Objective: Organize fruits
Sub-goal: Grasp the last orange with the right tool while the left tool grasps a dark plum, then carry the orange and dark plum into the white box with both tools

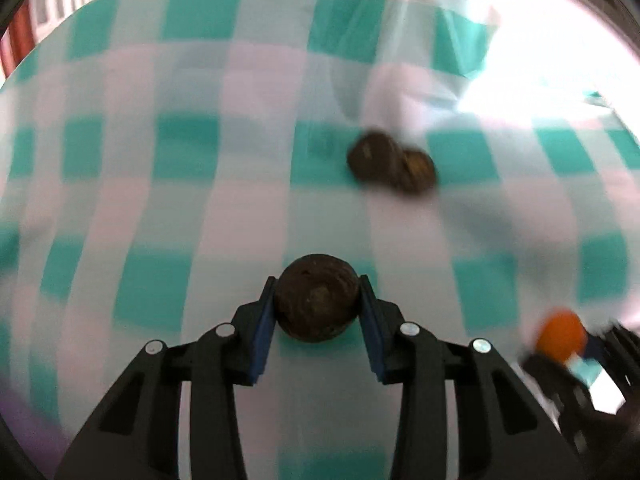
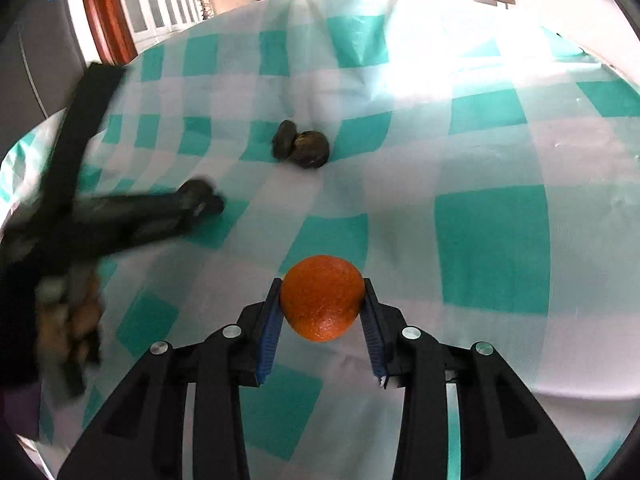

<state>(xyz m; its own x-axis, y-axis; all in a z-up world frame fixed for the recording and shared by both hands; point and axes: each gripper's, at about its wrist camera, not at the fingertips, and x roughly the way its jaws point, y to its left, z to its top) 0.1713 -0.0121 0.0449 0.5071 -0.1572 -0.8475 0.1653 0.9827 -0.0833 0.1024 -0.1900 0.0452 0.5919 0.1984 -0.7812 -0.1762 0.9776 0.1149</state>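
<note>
Left gripper [image 1: 318,300] fingers clamp a dark brown fruit [image 1: 316,298]; right gripper [image 2: 322,300] fingers clamp an orange [image 2: 322,298], both short of the two dark fruits [image 2: 302,146].

Teal-checked tablecloth [image 2: 492,248] carries two dark fruits [image 2: 302,146], touching

Light: bright daylight from the upper right
Glare: cloth [image 2: 460,76] washed white there
Blur: left wrist view smeared; left gripper [image 2: 200,200] blurred in right view
Edges: fisheye bending, dark corners
</note>
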